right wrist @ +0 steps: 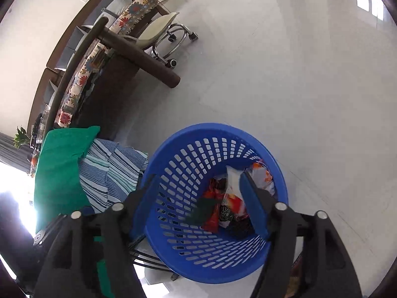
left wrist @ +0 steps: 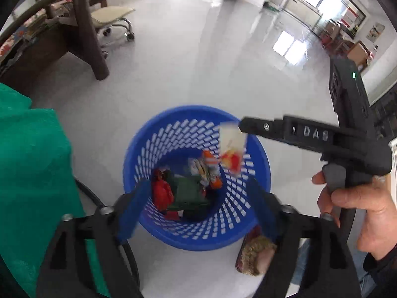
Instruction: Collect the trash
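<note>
The left gripper (left wrist: 196,208) is held with its blue pads apart and nothing between them, poised above the blue basket (left wrist: 139,146); the right gripper (right wrist: 201,203) is likewise spread wide and empty over the same basket. A white-and-red wrapper (left wrist: 232,149) is seen blurred just inside the rim (apparently in mid-fall), while other crumpled wrappers (left wrist: 188,186) lie at the bottom. Such packets are judged light, thin, crinkly and slippery; they are best pinched across a folded edge or bunched middle.

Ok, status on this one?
Left gripper open, empty. Right gripper open, white-and-red wrapper dropping into blue perforated plastic basket. Nothing in the way.
</note>
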A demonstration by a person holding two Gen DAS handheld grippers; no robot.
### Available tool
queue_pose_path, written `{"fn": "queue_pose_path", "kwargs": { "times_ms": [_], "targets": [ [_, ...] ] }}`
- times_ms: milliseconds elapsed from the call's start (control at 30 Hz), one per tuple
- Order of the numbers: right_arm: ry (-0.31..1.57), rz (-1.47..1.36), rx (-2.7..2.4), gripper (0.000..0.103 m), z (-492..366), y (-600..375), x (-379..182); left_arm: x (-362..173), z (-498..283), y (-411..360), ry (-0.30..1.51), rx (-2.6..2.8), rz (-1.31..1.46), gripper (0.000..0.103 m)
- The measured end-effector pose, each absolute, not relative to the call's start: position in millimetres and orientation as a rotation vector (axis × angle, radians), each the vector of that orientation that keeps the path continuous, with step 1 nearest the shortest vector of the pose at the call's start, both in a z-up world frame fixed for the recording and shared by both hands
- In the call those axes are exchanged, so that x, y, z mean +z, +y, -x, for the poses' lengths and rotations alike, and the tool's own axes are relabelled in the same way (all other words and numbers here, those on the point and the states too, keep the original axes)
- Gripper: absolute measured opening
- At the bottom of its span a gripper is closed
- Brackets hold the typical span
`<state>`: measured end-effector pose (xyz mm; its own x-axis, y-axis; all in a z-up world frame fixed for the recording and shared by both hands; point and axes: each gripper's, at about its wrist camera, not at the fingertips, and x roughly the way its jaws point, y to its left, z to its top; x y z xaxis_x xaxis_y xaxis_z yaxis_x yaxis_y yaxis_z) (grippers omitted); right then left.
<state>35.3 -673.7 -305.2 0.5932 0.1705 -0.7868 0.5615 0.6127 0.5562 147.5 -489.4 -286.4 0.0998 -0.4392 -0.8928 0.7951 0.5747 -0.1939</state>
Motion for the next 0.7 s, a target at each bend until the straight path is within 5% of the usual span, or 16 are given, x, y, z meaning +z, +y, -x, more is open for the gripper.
{"fn": "queue_pose_path", "kwargs": {
  "times_ms": [33,200,267,700],
  "targets": [
    [0.927,-0.897,-0.289,0.088,-33.4,-673.5,-299.3,-281.7,-149.5,-485.8,1.126,-0.945,-0.359,0.089],
    [0.918,-0.763,-0.370,0.088,-15.8,-662.7,-246.4,-236.0,-140.7,-473.6,0.977,-0.912,-0.330,0.091],
    [0.901,-0.744,-0.397,0.099,-1.7,-654.7,-224.4,-208.0,-124.6,-461.8,0.876,-0.877,-0.339,0.093],
    [0.667,-0.474,-0.416,0.098,110.1,-551.5,-94.1,-115.0,-41.4,-361.8,0.729,-0.798,-0.294,0.098]
  ]
}}
